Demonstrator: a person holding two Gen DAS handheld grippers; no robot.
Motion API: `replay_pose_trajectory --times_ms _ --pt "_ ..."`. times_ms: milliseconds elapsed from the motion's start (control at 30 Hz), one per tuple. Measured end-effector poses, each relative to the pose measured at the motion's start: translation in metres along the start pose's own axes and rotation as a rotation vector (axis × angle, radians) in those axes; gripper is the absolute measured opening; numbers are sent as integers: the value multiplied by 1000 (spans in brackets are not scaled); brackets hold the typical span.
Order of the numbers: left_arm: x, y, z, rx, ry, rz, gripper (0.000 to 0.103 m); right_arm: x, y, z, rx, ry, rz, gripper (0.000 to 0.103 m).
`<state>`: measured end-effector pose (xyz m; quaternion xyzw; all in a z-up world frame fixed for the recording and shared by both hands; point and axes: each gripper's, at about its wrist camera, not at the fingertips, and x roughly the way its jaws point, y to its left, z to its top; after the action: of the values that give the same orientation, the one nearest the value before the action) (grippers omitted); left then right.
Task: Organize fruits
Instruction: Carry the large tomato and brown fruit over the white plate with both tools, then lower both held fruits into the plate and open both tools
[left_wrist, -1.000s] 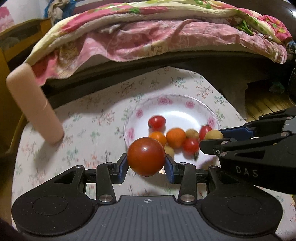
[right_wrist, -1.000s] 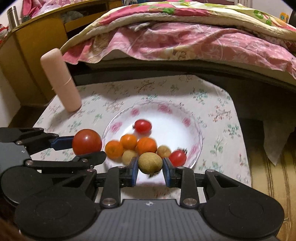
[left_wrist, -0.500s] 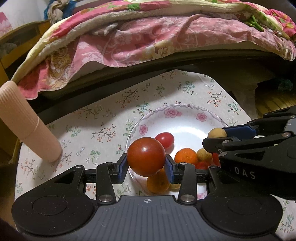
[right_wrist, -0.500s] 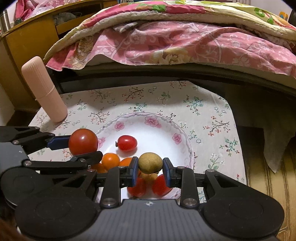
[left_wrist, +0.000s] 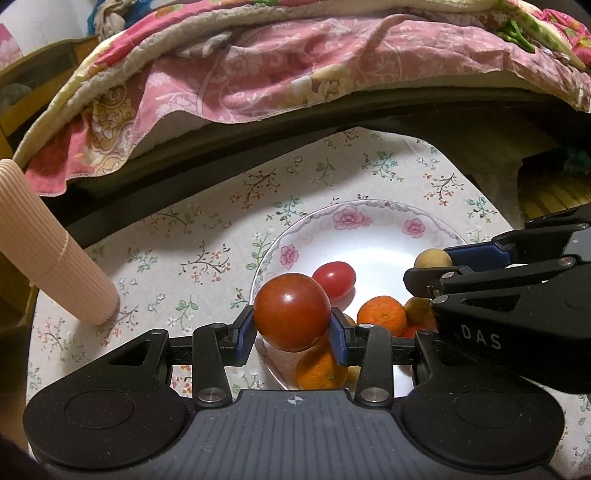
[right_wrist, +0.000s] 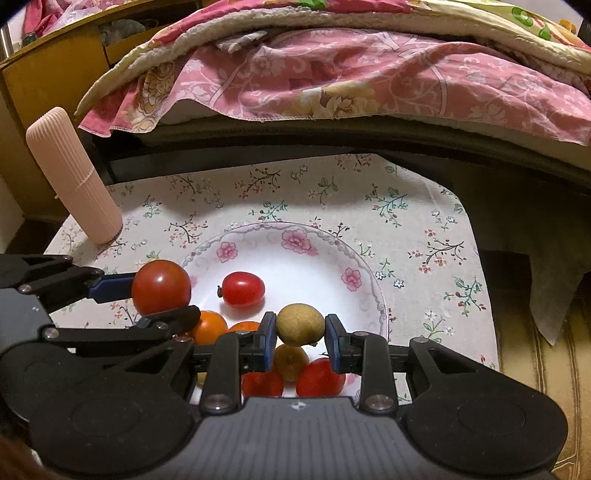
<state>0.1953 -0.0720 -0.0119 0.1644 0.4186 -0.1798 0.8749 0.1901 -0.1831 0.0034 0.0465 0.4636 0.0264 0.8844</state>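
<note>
Above the plate (right_wrist: 369, 291) near the worktop's front edge, the left tool (left_wrist: 291, 328) pinches a large tomato (left_wrist: 291, 312) and the right tool (right_wrist: 300, 332) a small brown fruit (right_wrist: 300, 324); both look soft-skinned, smooth and light, best held gently across their middles.

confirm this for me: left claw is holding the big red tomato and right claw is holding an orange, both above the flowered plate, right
Not quite. The right claw holds a small brown-green fruit, not an orange, as the right wrist view shows. The left claw does hold the big red tomato above the flowered plate.
</note>
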Motion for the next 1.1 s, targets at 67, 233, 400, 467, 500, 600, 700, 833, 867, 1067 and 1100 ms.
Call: replay_pose_trajectory --times_ms 67,233,400,467,500,600,700,833,867,1067,1100 --pt "1 0 0 0 0 2 49 1 -1 0 3 -1 0 32" --pt "2 0 0 0 -4 5 49 4 -2 2 4 0 -6 32" --pt "3 0 0 8 -10 10 49 6 -2 2 6 -1 -11 32" --pt "3 0 0 7 -10 9 49 7 -2 2 7 -1 -11 32" --pt "3 0 0 6 -11 9 49 7 -2 2 8 -2 -12 32" --pt "4 0 1 6 -12 10 49 8 -2 2 10 -4 -13 32" --pt "5 0 1 7 -13 11 49 9 -3 2 12 -3 -15 32" --pt "6 1 3 5 -16 10 49 13 -3 2 11 2 -21 32" --pt "6 1 3 4 -16 8 49 14 -3 2 9 5 -23 32" --pt "9 4 5 -5 -18 2 49 18 -4 2 16 7 -22 32" --pt "9 4 5 -5 -19 1 49 18 -4 2 20 7 -23 32"
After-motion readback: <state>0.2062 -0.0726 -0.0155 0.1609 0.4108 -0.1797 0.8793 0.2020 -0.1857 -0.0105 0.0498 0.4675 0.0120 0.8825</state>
